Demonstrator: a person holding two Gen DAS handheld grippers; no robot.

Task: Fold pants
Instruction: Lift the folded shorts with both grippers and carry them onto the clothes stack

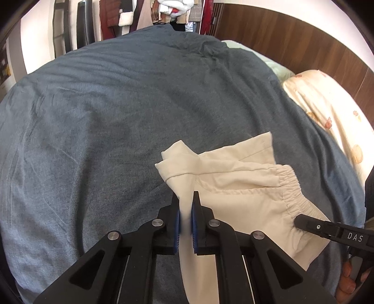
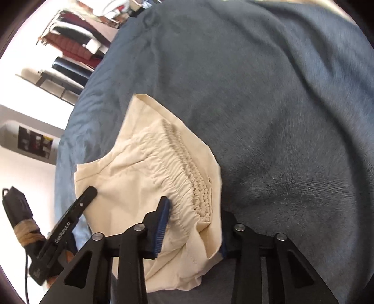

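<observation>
- A bed (image 1: 116,105) draped in a blue-grey blanket fills the room.
- A patterned pillow (image 1: 327,112) lies at its right edge.
- Cream pants (image 1: 233,182) rest folded on the blanket's near side.
- The left gripper (image 1: 185,208) pinches a pant fold tightly.
- The right gripper (image 2: 194,224) has its fingers partly apart around the elastic waistband (image 2: 184,168).

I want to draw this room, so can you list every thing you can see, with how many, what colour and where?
pants: one, cream, bunched on the bed, elastic waistband at the near edge
bedspread: one, blue-grey, covering the bed
pillow: one, cream with orange print, at the headboard
headboard: one, brown wood, along the wall
hanging clothes: several, red, white, beige, beyond the bed
left gripper: one, black with blue pads, shut on the pants
right gripper: one, black with blue pads, around the waistband
</observation>
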